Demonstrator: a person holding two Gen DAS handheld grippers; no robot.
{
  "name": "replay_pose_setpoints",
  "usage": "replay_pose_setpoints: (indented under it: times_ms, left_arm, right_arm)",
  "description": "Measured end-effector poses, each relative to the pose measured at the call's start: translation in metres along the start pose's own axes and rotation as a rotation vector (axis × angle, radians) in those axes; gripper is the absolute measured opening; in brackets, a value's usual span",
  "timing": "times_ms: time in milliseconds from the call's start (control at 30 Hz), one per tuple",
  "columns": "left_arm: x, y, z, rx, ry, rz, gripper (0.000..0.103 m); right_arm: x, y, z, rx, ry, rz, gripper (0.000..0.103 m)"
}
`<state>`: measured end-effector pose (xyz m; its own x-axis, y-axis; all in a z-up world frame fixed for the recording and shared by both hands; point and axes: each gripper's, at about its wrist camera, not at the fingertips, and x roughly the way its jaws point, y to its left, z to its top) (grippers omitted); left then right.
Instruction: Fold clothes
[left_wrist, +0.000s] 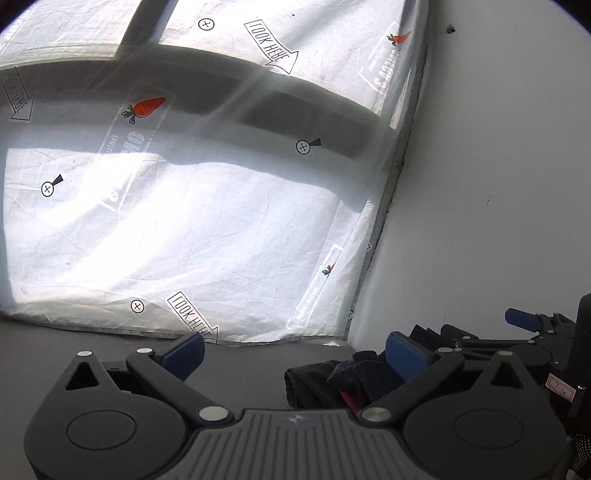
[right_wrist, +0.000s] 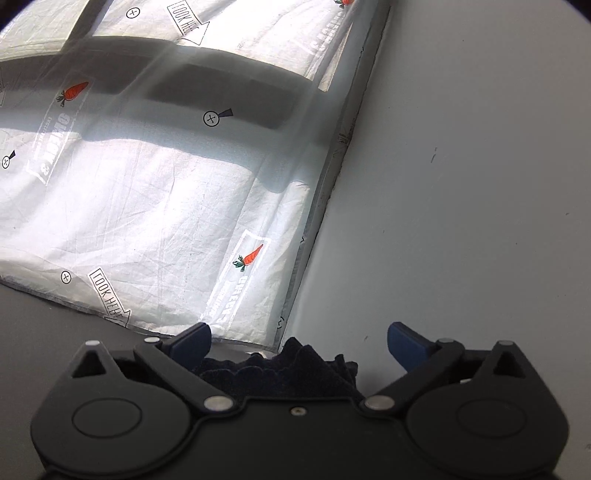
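Both claws stand spread wide, left gripper (left_wrist: 295, 354) and right gripper (right_wrist: 299, 343) pinching nothing; dark clothes (right_wrist: 280, 369) lie bunched on the grey table (left_wrist: 240, 365) by the curtain's (left_wrist: 184, 221) lower corner.

White curtain (left_wrist: 207, 229) ahead of grippers, printed with orange carrots (left_wrist: 147, 108), black arrows, crossed circles. Dark navy garment (right_wrist: 295, 365) between blue pads (right_wrist: 192, 341). Wall (right_wrist: 480, 184) white.

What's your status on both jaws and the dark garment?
Left gripper open, right gripper open, nothing held. Dark garment bunched on grey table, unfolded. White printed sheet ahead; nothing blocking.
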<state>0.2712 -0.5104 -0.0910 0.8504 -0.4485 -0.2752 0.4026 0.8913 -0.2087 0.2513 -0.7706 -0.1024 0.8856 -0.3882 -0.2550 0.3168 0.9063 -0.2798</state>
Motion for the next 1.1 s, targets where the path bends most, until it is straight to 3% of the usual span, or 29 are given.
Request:
replay_pose_setpoints:
  times_ms: [100, 267, 533, 733, 900, 1100]
  left_arm:
    - [-0.051, 0.020, 0.000, -0.043, -0.047, 0.070, 0.103]
    - [-0.129, 0.065, -0.006, -0.207, -0.123, 0.192, 0.103]
    - [-0.238, 0.130, -0.001, -0.118, -0.147, 0.476, 0.103]
    - [-0.310, 0.188, -0.002, -0.058, -0.101, 0.469, 0.103]
    - [-0.359, 0.224, -0.009, 0.086, -0.006, 0.475, 0.103]
    - [-0.403, 0.254, -0.025, 0.099, 0.118, 0.424, 0.103]
  right_arm:
    - [-0.037, 0.026, 0.006, 0.066, -0.025, 0.064, 0.103]
    - [-0.096, 0.064, 0.008, 0.147, -0.056, 0.157, 0.103]
    - [-0.188, 0.149, 0.020, 0.107, -0.083, 0.271, 0.103]
    - [-0.268, 0.227, 0.032, 0.174, -0.058, 0.324, 0.103]
    - [-0.332, 0.287, 0.030, 0.203, 0.009, 0.343, 0.103]
    - [-0.391, 0.329, 0.024, 0.208, 0.115, 0.322, 0.103]
